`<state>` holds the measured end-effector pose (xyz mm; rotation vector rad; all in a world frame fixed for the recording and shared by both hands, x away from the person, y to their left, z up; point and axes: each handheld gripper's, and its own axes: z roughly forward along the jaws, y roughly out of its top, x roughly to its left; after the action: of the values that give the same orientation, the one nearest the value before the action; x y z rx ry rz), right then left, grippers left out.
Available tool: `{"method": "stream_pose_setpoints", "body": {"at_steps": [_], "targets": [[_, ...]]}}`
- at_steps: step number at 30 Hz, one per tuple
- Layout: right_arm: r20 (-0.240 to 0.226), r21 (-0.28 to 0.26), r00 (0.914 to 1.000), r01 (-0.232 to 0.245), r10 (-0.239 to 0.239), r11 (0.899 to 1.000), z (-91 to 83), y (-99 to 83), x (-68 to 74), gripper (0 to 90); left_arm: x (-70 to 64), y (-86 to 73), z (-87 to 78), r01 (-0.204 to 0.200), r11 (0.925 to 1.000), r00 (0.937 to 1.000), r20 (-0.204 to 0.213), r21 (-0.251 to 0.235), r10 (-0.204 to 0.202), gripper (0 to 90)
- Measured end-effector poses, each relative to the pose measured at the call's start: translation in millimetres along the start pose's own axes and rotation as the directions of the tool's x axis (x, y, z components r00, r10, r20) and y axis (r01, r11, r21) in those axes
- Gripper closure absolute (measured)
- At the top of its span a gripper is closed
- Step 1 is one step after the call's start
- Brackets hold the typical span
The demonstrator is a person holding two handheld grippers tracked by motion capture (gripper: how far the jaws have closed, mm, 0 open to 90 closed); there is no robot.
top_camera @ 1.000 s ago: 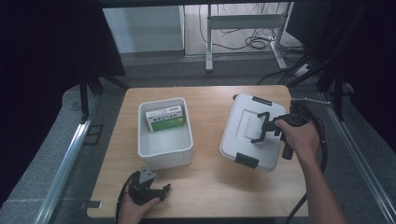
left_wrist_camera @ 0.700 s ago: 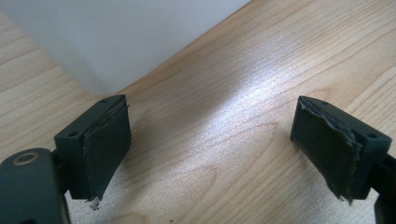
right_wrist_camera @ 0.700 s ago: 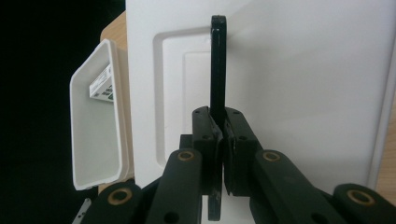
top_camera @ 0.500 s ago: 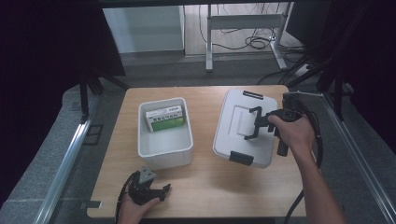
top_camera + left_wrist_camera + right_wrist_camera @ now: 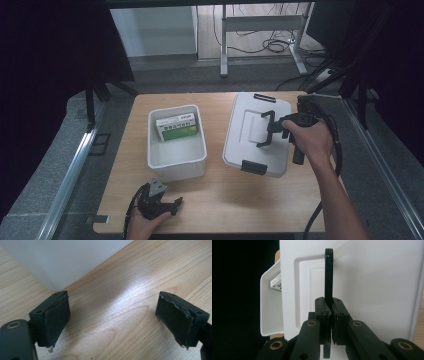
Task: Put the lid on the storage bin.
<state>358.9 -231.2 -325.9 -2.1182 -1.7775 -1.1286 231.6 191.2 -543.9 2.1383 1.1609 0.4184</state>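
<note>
A white bin lid [image 5: 248, 145] with black latches is over the right half of the table. My right gripper [image 5: 270, 129] is shut on its black handle [image 5: 263, 131]. In the right gripper view the jaws of the right gripper [image 5: 331, 312] pinch the upright handle [image 5: 328, 275] against the lid's white top [image 5: 374, 285]. The open white bin [image 5: 176, 172] stands left of the lid, with a green and white box [image 5: 176, 127] lying at its far end. My left gripper [image 5: 167, 204] rests open near the table's front edge, just in front of the bin. Its jaws [image 5: 112, 315] have bare wood between them.
The wooden table [image 5: 220, 200] has free room along its front and between bin and lid. The bin wall [image 5: 62, 257] is close ahead of the left gripper. Beyond the lid's left edge, the right gripper view shows the bin's rim [image 5: 270, 307]. Desk legs and cables lie on the floor behind the table.
My right gripper has carried the lid a little to the left, toward the bin. The left gripper, bin and box have stayed put.
</note>
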Motion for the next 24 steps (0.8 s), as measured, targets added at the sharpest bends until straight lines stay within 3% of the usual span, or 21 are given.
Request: {"method": "stream_pose_setpoints", "body": {"at_steps": [24], "targets": [[-0.032, 0.03, 0.9964, 0.08, -0.079, 0.996, 11.8, 0.4, 45.5, 84.7, -0.4, -0.3, -0.1, 0.001, 1.0, 1.0, 0.0, -0.002, -0.001, 12.2]]}}
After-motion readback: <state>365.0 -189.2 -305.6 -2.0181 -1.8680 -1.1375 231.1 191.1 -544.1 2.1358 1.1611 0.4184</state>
